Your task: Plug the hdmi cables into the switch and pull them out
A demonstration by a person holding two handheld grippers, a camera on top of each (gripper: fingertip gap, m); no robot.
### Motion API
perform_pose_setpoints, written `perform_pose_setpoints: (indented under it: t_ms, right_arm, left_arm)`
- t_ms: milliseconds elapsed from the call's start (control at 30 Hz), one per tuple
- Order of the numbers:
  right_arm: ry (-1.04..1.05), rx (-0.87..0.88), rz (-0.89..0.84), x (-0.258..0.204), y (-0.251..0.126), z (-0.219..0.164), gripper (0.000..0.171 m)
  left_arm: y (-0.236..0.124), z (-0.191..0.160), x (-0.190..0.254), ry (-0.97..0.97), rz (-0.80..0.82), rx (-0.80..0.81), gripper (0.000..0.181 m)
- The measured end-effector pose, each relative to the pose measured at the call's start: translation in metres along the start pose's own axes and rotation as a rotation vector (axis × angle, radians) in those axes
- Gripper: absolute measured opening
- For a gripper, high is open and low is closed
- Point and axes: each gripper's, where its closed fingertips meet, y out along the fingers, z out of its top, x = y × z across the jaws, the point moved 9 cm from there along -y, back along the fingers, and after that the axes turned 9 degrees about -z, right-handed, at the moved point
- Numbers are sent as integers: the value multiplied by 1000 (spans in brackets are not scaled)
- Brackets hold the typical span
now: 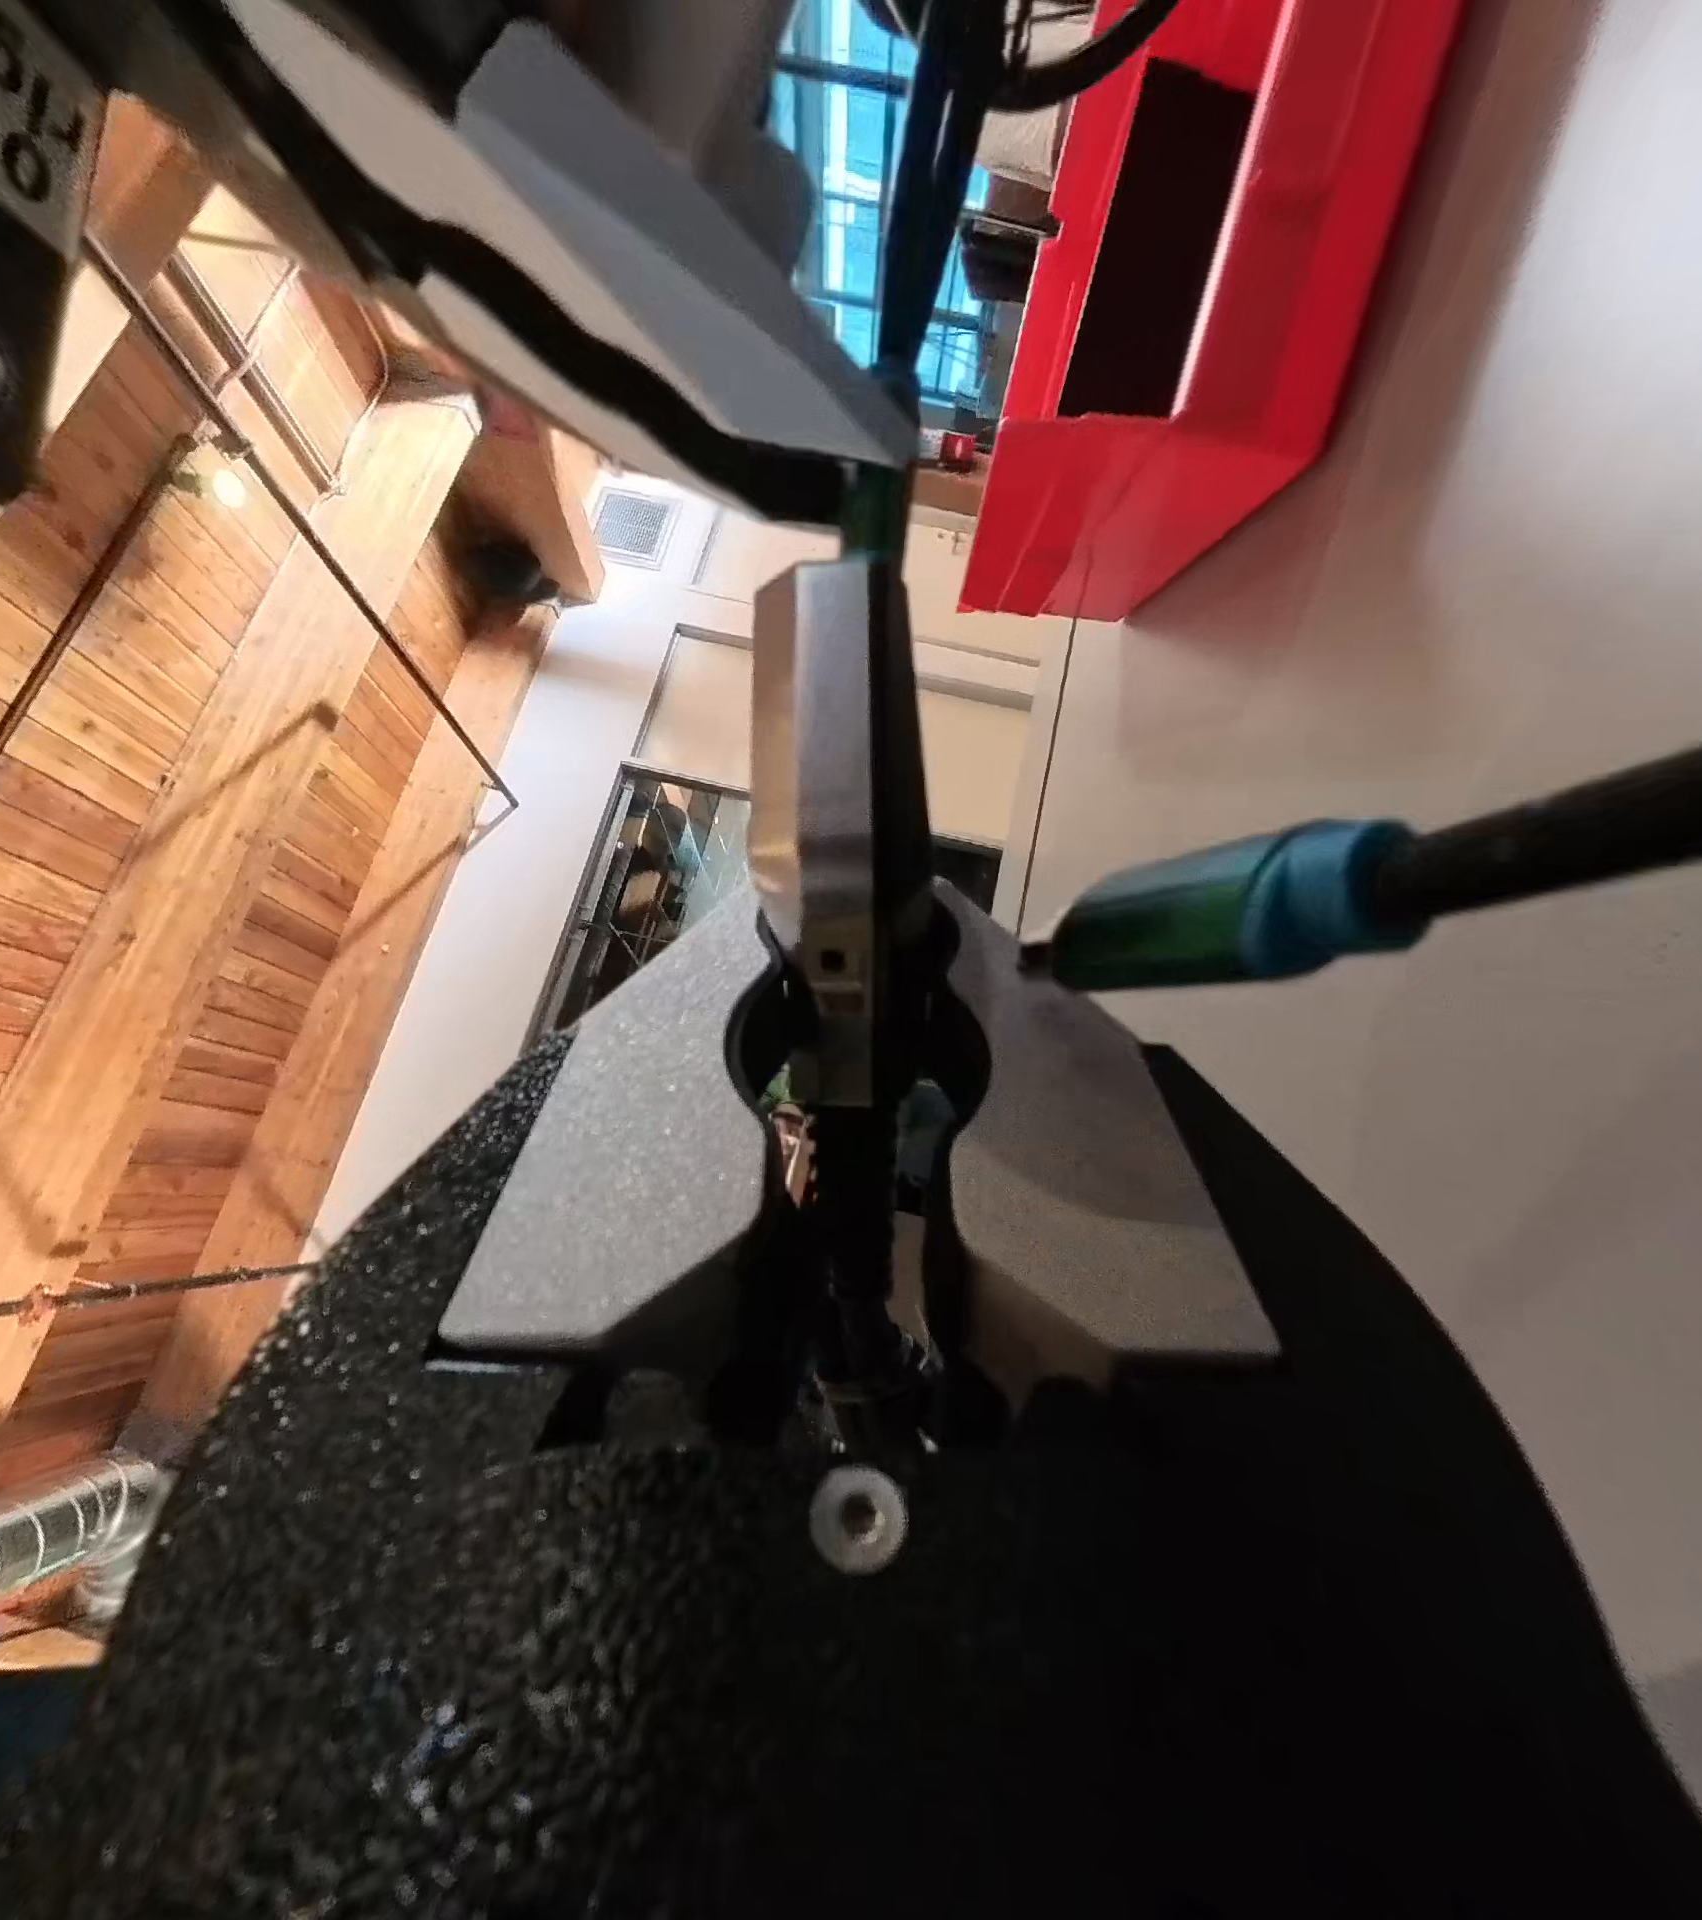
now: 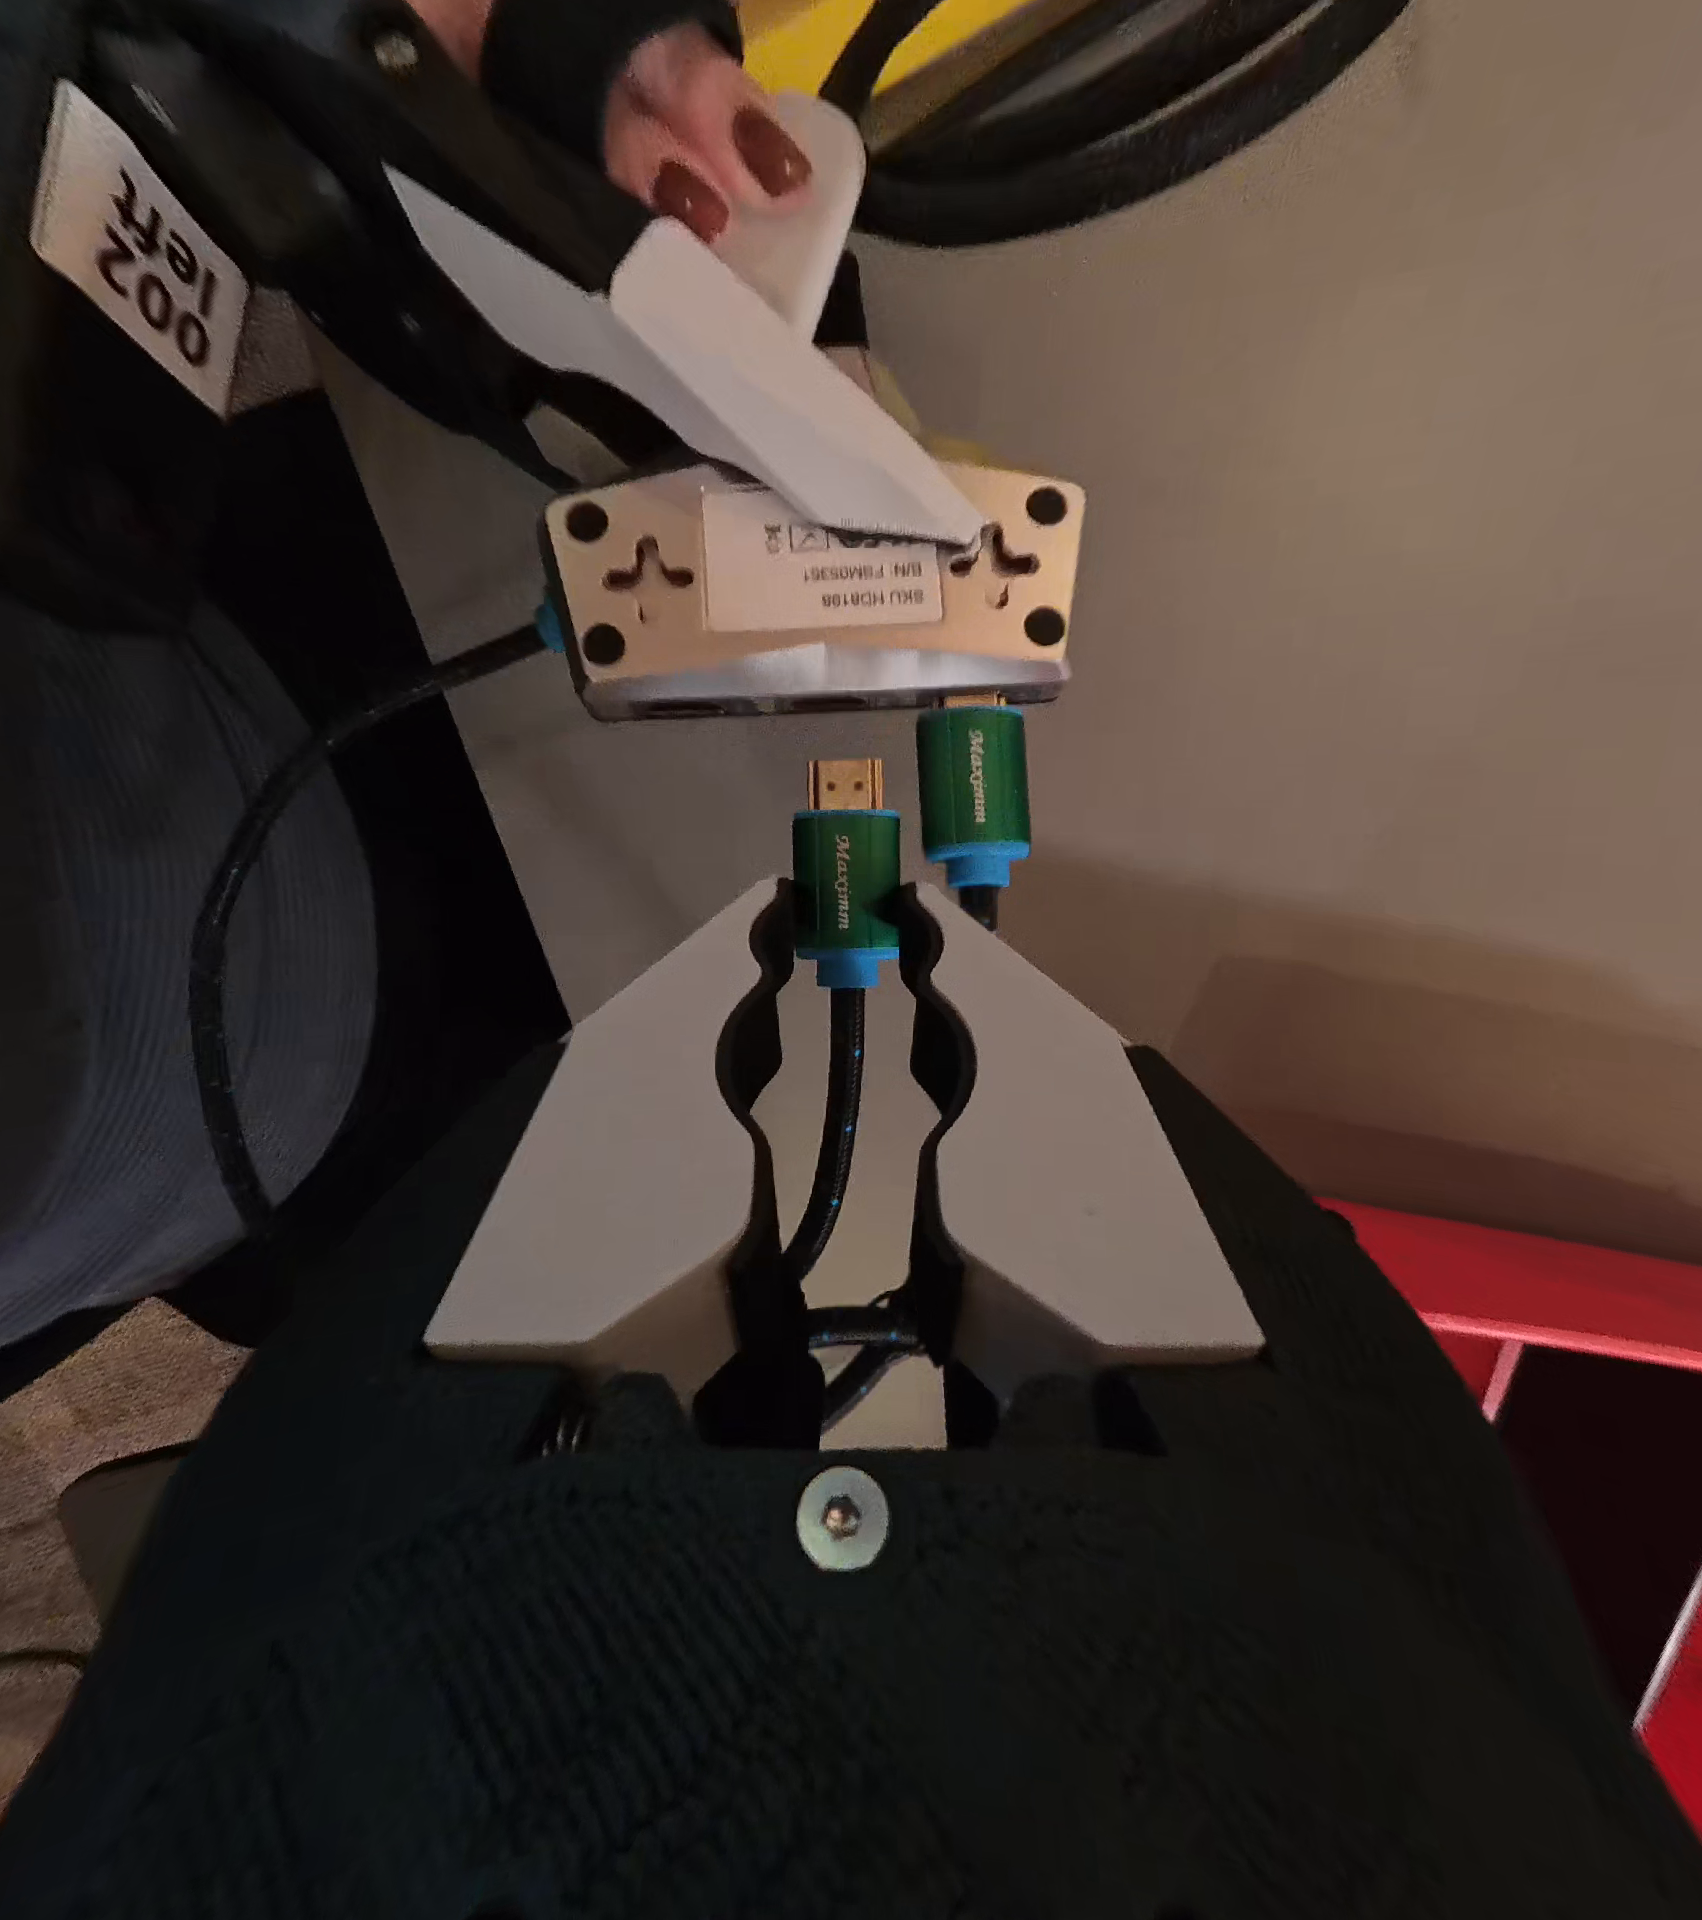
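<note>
The silver HDMI switch [image 2: 805,582] hangs in the air, clamped by my left gripper [image 2: 826,488], which is shut on it. In the left wrist view I see the switch [image 1: 831,790] edge-on between my left gripper's [image 1: 857,925] jaws. My right gripper [image 2: 845,894] is shut on a green and blue HDMI plug [image 2: 845,883]. Its gold tip [image 2: 845,784] is just below the switch's middle port, not touching. A second green plug [image 2: 972,790] sits in the port beside it. A third cable [image 2: 548,629] is plugged into the switch's left end; it also shows in the left wrist view [image 1: 1221,914].
A red open box [image 2: 1605,1455] stands at the lower right, also in the left wrist view [image 1: 1190,312]. Coiled black cables [image 2: 1086,156] lie beyond the switch on the pale surface [image 2: 1449,520]. A person's hand [image 2: 712,145] holds the left gripper. Dark clothing [image 2: 99,935] fills the left. One gripper's finger ends stand about 6 cm off the other's.
</note>
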Motion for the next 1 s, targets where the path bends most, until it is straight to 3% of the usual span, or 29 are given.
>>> perform_pose_setpoints:
  t_ms: [1000]
  right_arm:
    - [33,3,90,-4,5,4,19]
  left_arm:
    - [0,5,1,35,-8,29,19]
